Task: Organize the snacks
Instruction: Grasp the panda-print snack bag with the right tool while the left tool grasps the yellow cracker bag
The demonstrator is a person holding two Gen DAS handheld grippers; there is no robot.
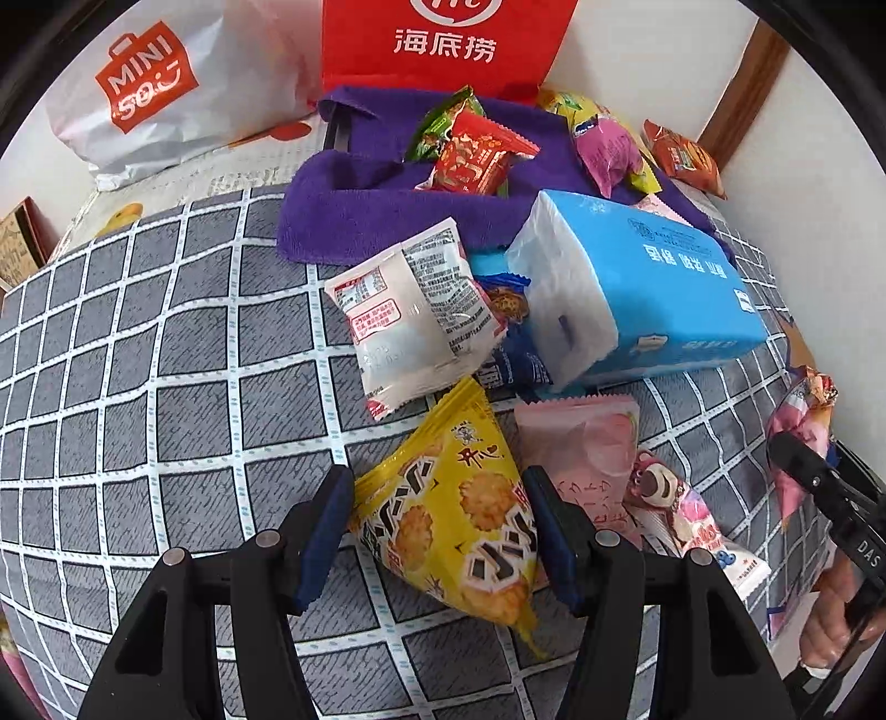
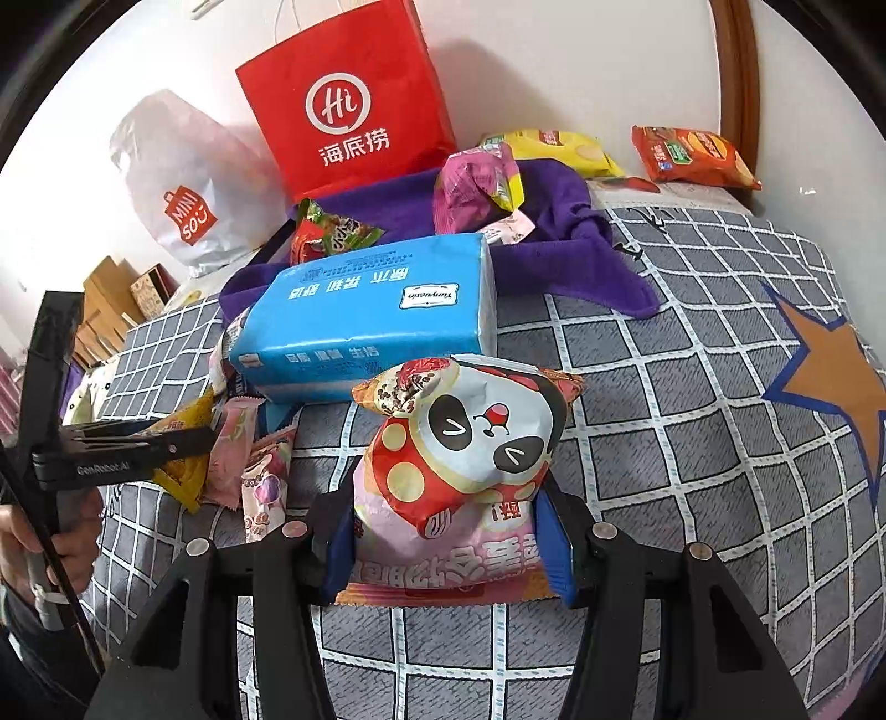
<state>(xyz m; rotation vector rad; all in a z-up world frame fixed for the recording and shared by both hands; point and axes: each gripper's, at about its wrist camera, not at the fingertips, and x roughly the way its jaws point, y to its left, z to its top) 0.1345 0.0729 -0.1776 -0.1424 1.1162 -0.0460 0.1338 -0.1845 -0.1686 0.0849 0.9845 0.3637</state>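
My left gripper (image 1: 443,515) is shut on a yellow rice-cracker bag (image 1: 459,526), whose edges meet both blue pads low over the checked bedspread (image 1: 138,415). My right gripper (image 2: 443,531) is shut on a puffy pink and red snack bag with a panda face (image 2: 476,443), held just above the bed. A pink packet (image 1: 581,443) and a bear-print packet (image 1: 675,498) lie right of the yellow bag. A white packet (image 1: 421,315) leans on a blue tissue pack (image 1: 637,293). The right view shows the left gripper (image 2: 166,443) at its left edge.
A purple towel (image 1: 360,210) farther back carries several snack bags. Behind it stand a red paper bag (image 1: 443,39) and a white plastic bag (image 1: 166,88) against the wall. An orange bag (image 2: 692,155) and a yellow bag (image 2: 559,147) lie by the wooden frame.
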